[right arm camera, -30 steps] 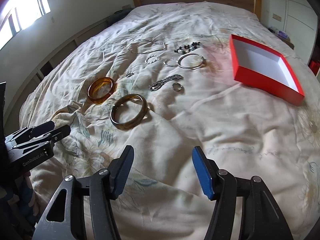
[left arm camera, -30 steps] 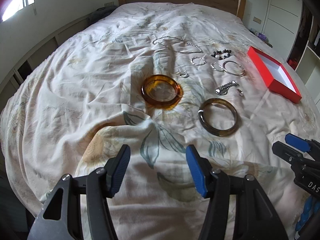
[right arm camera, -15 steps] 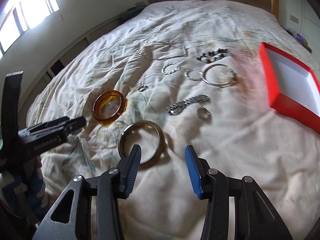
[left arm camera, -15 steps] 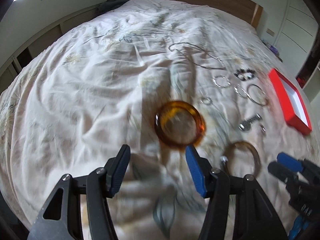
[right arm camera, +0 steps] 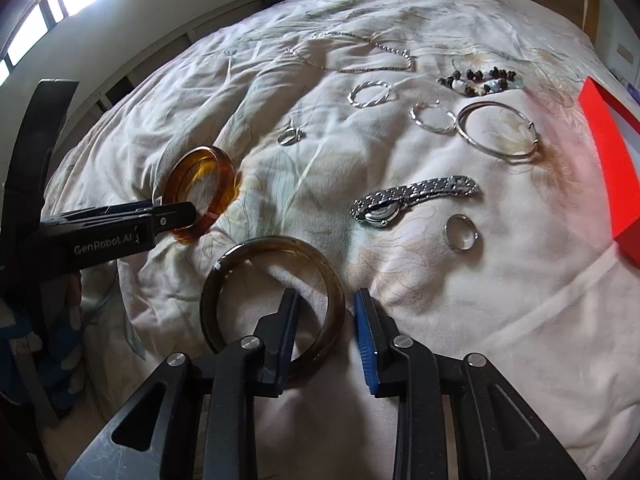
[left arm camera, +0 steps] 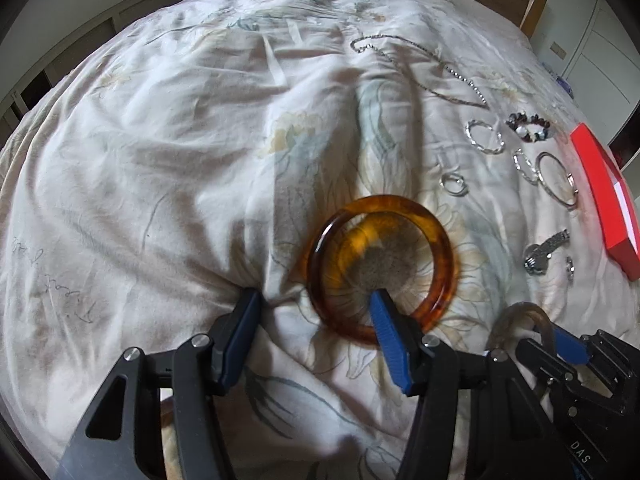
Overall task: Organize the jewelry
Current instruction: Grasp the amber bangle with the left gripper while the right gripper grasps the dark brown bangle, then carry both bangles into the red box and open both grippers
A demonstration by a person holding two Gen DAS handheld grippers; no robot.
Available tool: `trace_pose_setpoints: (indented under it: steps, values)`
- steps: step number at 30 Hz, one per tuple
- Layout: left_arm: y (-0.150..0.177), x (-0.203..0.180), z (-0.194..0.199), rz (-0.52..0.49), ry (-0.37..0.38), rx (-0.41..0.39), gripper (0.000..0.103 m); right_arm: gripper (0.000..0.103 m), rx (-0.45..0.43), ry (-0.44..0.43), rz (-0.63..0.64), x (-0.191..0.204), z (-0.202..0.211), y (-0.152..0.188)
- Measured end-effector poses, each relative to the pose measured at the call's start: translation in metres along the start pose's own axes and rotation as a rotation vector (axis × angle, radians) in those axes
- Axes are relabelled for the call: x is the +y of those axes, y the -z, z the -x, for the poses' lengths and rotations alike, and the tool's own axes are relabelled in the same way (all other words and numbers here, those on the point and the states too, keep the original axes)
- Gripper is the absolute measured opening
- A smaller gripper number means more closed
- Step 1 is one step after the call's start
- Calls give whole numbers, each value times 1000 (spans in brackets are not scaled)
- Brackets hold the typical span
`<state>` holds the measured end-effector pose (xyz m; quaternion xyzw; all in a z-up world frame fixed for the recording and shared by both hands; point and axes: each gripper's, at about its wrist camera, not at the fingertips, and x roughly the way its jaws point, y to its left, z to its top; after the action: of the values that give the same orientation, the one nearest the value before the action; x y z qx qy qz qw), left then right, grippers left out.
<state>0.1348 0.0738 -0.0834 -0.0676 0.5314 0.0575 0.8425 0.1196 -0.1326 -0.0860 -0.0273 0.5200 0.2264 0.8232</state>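
Now both hand-held grippers gape wide: left (left arm camera: 316, 304) astride amber bangle (left arm camera: 380, 268), right (right arm camera: 326, 312) astride brown bangle (right arm camera: 272, 304).

both views sit low over the bed (left arm camera: 168, 152), looking forward along their own fingers toward the headboard. left wrist view is close above the amber bangle (left arm camera: 380, 268), red box (left arm camera: 600, 200) at its right edge. right wrist view is close above the dark bangle (right arm camera: 272, 304), left gripper (right arm camera: 176, 216) entering from its left. shared: both bangles, watch (right arm camera: 412, 200), silver hoops, necklace.
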Motion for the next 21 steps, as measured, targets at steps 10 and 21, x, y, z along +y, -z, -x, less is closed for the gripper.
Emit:
trace_pose_setpoints:
  steps: [10, 21]
  values:
    - [2, 9, 12, 31, 4, -52, 17, 11, -50, -23, -4, -4, 20, 0]
    - [13, 9, 60, 27, 7, -119, 11, 11, -139, 0, -38, -4, 80, 13]
